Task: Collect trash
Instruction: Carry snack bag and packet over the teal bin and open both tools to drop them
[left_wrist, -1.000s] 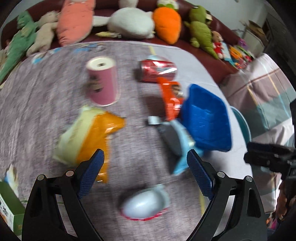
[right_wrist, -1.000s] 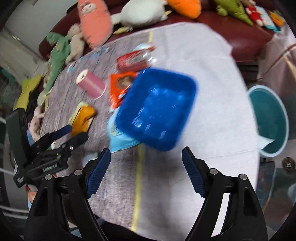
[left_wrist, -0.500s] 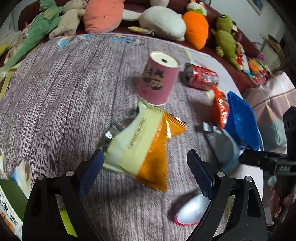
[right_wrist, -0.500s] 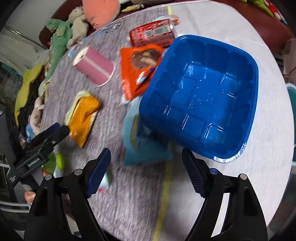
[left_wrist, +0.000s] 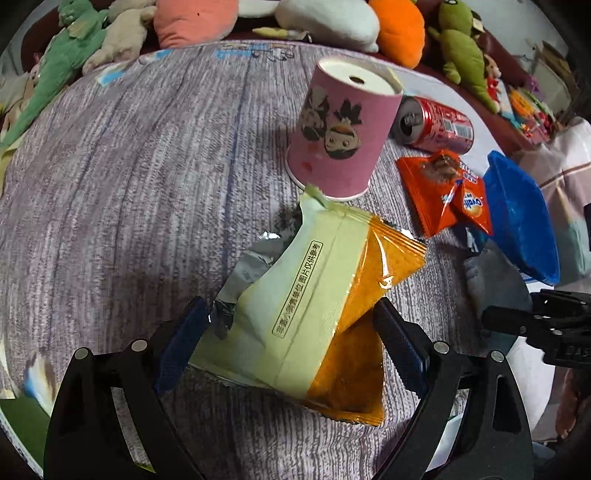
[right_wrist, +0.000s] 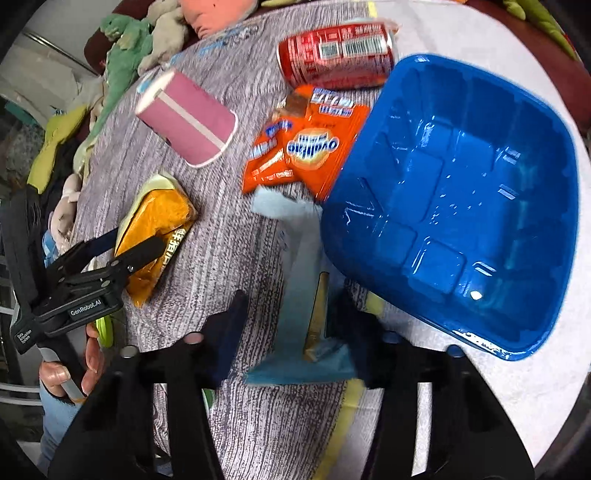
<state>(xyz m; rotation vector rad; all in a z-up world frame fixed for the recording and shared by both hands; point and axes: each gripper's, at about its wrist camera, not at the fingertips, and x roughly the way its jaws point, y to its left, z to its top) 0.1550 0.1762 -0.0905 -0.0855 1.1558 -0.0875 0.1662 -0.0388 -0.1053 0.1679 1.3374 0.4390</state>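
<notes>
My left gripper (left_wrist: 288, 345) is open, its fingers on either side of a yellow-and-orange snack bag (left_wrist: 314, 314) lying on the table; both also show in the right wrist view, the gripper (right_wrist: 129, 245) over the bag (right_wrist: 155, 229). My right gripper (right_wrist: 295, 332) is open around a light blue wrapper (right_wrist: 303, 306) beside the blue tray (right_wrist: 461, 206). An orange Ovaltine packet (right_wrist: 306, 147), a red can (right_wrist: 336, 51) on its side and a pink paper cup (right_wrist: 188, 118) lie further back.
Stuffed toys (left_wrist: 325, 18) line the sofa behind the table. The grey-patterned tablecloth (left_wrist: 129, 184) covers the table. A green box (left_wrist: 18, 406) sits at the left edge near my left gripper.
My left gripper has moved forward until the yellow-and-orange bag lies between its fingers. My right gripper has moved closer to the blue wrapper, which now lies between its fingers.
</notes>
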